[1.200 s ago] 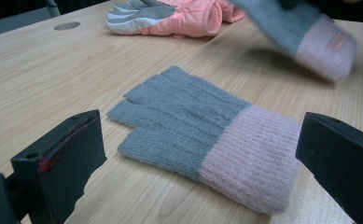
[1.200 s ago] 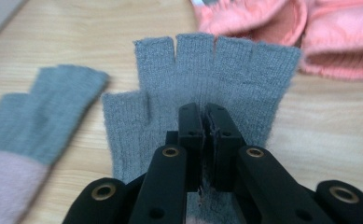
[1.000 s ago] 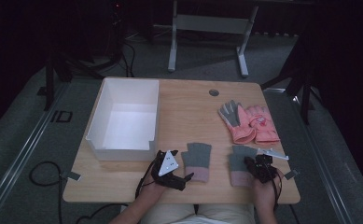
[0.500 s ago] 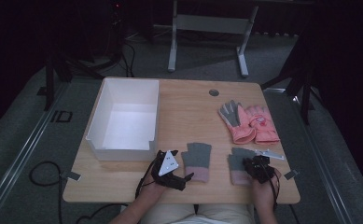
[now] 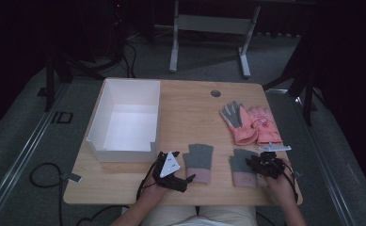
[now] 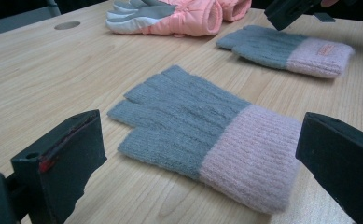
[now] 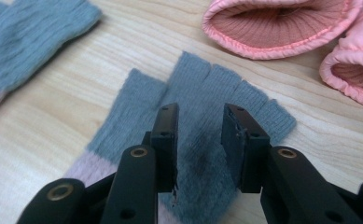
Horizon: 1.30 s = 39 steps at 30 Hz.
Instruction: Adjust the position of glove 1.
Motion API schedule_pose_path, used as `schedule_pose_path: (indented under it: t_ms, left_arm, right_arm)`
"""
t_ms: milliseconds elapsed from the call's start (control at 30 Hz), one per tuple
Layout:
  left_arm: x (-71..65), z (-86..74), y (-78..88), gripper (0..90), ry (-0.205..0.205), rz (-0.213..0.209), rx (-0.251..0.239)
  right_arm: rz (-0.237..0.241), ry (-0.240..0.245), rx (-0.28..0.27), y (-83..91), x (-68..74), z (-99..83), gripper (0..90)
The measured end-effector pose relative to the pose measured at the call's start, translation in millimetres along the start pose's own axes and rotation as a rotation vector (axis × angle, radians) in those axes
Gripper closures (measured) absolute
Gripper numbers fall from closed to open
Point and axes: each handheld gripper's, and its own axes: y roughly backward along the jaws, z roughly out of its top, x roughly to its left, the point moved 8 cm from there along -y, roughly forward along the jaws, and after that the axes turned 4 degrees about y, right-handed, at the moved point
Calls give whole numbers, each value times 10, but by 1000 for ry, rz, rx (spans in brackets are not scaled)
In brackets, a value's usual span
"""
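1. White box (image 5: 124,120): one, open-topped, on the left half of the wooden table (image 5: 190,108); its near wall stands just beyond the left gripper.
2. Left gripper (image 5: 183,180): one, held low at the table's near edge, just left of the left knit glove. Its jaws stand wide apart with nothing between the pads; in the left gripper view the glove lies flat on the wood ahead of them.
3. Knit gloves: two, fingerless, each grey with a pink ribbed cuff. The left knit glove (image 5: 199,162) lies flat near the front edge, finger ends pointing away from the person. The right knit glove (image 5: 243,167) lies beside it with bare wood between them, and the right gripper sits over it.
4. Label: in the left gripper view the right knit glove (image 6: 286,49) bears a small pink patch on its cuff; any writing on it is too small to read.
5. Right gripper (image 7: 199,135): one, poised over the grey palm of the right knit glove (image 7: 207,93). Its jaws have just been opening; they stand narrowly apart, and the pads are not pressing on the fabric.
6. Padded gloves (image 5: 251,122): two, pink with grey-white fingers, lying side by side toward the right rear, well beyond the knit pair. A mark shows on one; unreadable.
7. Round hole (image 5: 216,93): one, in the tabletop near the far edge.
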Motion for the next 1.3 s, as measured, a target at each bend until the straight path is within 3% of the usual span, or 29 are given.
schedule_pose_path:
  t_ms: [133, 367, 567, 667, 800, 900, 1000, 1133, 1300]
  left_arm:
    - [5, -2, -1, 9, 1, 0, 4]
    - [3, 0, 1, 9, 2, 2, 0]
    - [3, -2, 1, 9, 3, 2, 1]
    - [4, -3, 1, 9, 2, 2, 2]
    - [6, -1, 1, 8, 4, 1, 0]
    - [9, 0, 2, 9, 7, 1, -2]
    - [11, -1, 1, 9, 5, 5, 0]
    - [14, 2, 3, 8, 12, 3, -4]
    - [12, 20, 25, 8, 7, -1, -25]
  right_arm:
    - [19, 45, 35, -18, 3, -33, 643]
    - [26, 42, 41, -93, 40, -98, 634]
    - [8, 57, 47, -153, 58, -156, 708]
    - [-29, 33, 43, -169, 72, -154, 816]
    - [-72, 19, 57, -176, 96, -139, 845]
    - [-70, -2, 54, -139, 102, -113, 853]
    - [-57, -43, 10, -24, 121, -1, 853]
    - [-54, -50, -42, 114, 173, 198, 853]
    - [-36, -49, -137, 247, 349, 648, 853]
